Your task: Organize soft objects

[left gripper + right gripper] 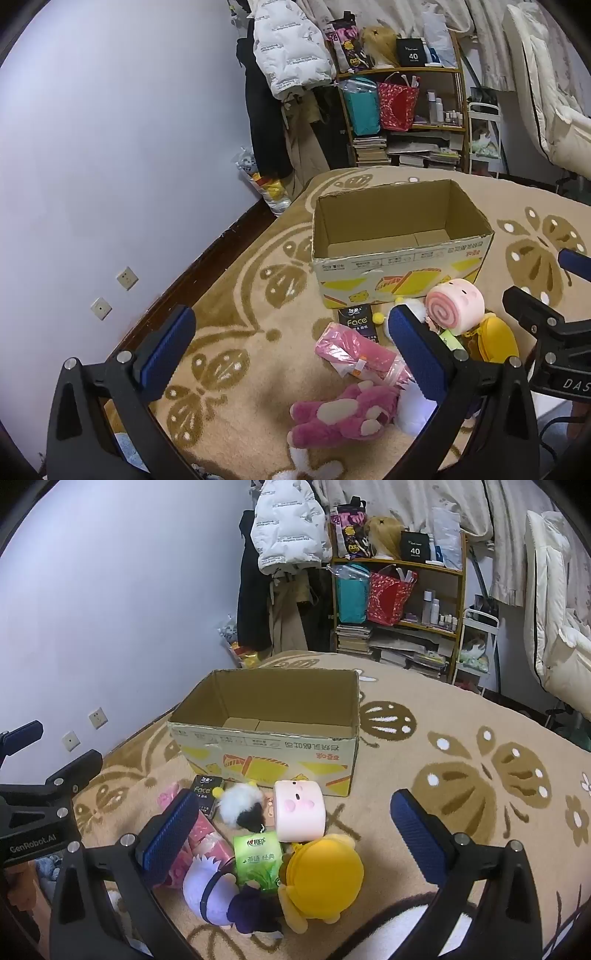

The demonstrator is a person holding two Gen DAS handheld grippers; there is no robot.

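Note:
An open, empty cardboard box [402, 273] [269, 753] stands on the patterned blanket. In front of it lies a pile of soft things: a pink swirl-roll plush [454, 306] [299, 810], a yellow plush [496, 339] [325, 878], a pink bear [343, 413], a pink tissue pack [362, 358], a black-and-white fluffy toy [243, 805], a green tissue pack [258, 860] and a lavender-haired doll [214, 886]. My left gripper [291, 350] is open above the pile's left side. My right gripper [295, 830] is open above the pile. Both hold nothing.
A black "Face" packet [359, 324] [207, 794] lies by the box front. A wall [110, 147] with sockets runs along the left. A cluttered shelf [402, 110] and hanging coats [288, 74] stand behind the bed. Bare blanket [480, 775] lies right of the box.

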